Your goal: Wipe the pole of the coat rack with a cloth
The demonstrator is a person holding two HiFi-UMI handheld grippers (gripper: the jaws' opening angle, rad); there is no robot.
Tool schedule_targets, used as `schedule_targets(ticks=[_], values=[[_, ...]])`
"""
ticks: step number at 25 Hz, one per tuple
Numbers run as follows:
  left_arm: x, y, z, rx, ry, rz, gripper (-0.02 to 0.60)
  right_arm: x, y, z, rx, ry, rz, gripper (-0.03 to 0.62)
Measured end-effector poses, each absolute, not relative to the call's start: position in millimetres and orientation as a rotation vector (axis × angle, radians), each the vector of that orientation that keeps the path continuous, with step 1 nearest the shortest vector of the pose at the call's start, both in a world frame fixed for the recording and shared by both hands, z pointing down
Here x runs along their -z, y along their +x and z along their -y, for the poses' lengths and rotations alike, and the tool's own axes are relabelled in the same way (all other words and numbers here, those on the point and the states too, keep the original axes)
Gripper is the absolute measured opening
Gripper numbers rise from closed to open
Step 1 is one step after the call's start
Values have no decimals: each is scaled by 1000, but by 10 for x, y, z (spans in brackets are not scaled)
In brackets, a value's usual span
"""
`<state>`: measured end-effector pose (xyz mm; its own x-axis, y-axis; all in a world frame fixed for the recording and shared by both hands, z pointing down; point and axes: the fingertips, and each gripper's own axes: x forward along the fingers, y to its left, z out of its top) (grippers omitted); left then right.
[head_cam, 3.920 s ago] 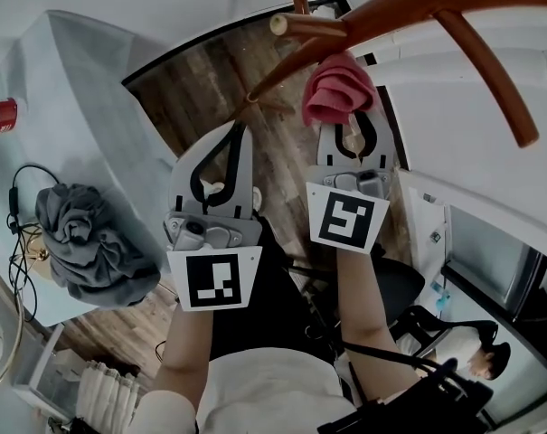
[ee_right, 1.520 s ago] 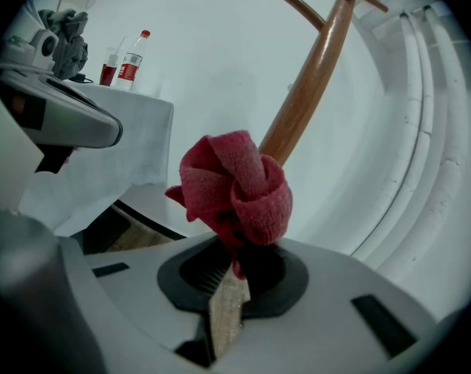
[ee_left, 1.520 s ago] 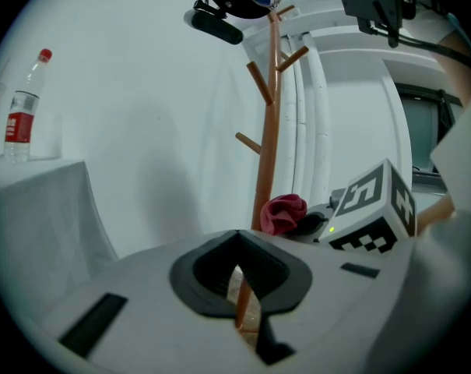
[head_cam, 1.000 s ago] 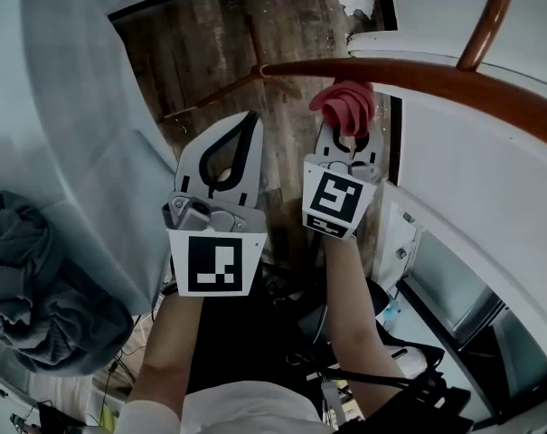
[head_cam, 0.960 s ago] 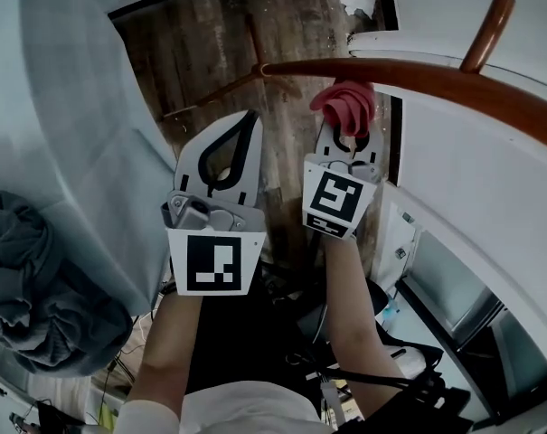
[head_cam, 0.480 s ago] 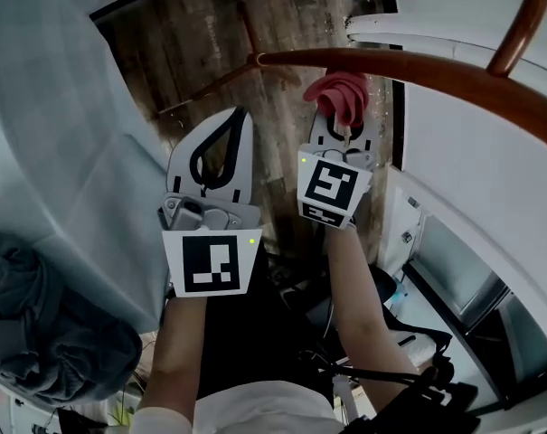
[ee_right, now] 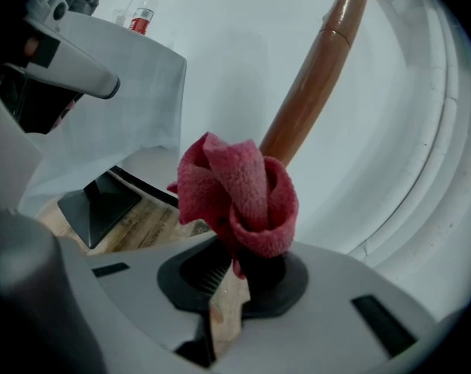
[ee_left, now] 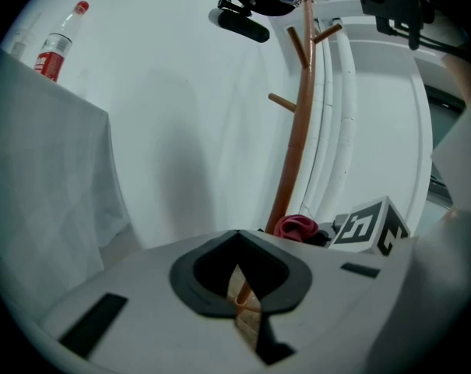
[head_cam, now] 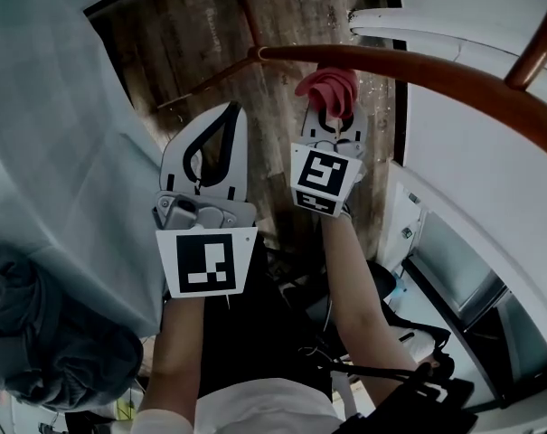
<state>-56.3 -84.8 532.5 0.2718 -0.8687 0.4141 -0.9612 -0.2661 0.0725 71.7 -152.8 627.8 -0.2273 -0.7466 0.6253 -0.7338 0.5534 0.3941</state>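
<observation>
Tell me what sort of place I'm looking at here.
Probably an indoor room, perhaps a home or a staged workspace. It has a wood-plank floor, a wooden coat rack by white walls, and a cloth-draped table with a bottle on it.

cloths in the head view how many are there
2. A red cloth is gripped by the right gripper at the coat rack pole; a grey bundled cloth lies at the lower left. Others may be hidden.
</observation>
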Motion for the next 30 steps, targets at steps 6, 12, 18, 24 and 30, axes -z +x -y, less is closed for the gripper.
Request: schedule_targets(ticks=[6, 12, 18, 24, 30], values=[[-5316, -503, 860, -428, 2246, 1677, 11, -6421, 728, 1520, 3, 1128, 1969, 46], [-5313, -616, 763, -412, 2159, 1724, 11, -6535, 800, 1279, -52, 1051, 1941, 46], [-5169, -606, 742, -236, 1981, 1790, 11, -6388, 939, 1106, -105, 1065, 1943, 45], [-4795, -420, 742, -255, 2104, 1775, 11, -5961, 1048, 1101, -123, 1143, 1979, 45], [-4418, -218, 781, -291, 2281, 1766, 11, -5484, 1097, 1121, -85, 1188, 2037, 44]])
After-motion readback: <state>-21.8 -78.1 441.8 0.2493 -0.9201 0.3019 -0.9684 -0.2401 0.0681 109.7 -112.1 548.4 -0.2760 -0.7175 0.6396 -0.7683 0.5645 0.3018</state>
